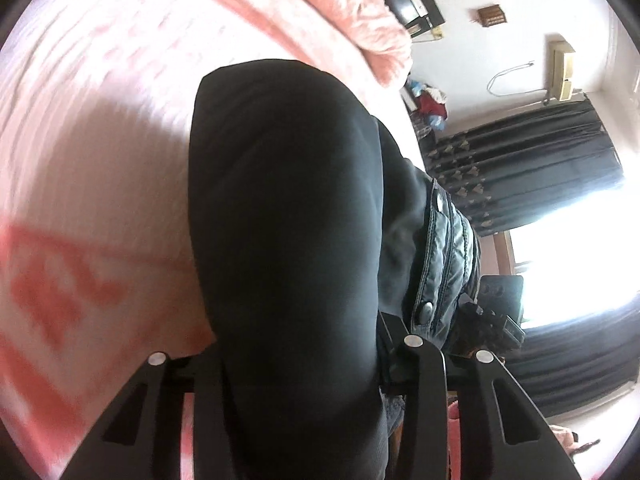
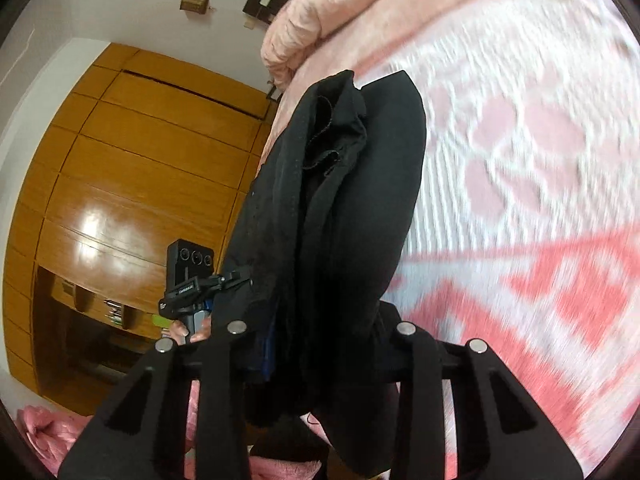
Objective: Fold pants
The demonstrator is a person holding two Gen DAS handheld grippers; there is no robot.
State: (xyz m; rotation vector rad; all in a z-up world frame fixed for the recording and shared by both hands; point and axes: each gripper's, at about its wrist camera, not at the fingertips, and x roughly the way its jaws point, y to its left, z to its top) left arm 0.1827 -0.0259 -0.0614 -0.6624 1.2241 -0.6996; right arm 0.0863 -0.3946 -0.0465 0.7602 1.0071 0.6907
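Black pants [image 1: 280, 220] hang between both grippers above the pink and white bed [image 1: 80, 140]. My left gripper [image 1: 296, 368] is shut on the pants, and the dark cloth drapes forward over its fingers. My right gripper [image 2: 320, 344] is shut on another bunched part of the pants [image 2: 340, 200], with a raw hem edge showing at the top. The other gripper [image 2: 188, 280] shows to the left in the right wrist view, and at the right [image 1: 492, 320] in the left wrist view. Fingertips are hidden by the cloth.
A pink quilt [image 1: 360, 12] is bunched at the head of the bed. The person's quilted dark jacket [image 1: 448, 248] is close on the right. Dark curtains [image 1: 520, 168] and a bright window stand beyond. A wooden wardrobe [image 2: 132, 180] fills the left of the right wrist view.
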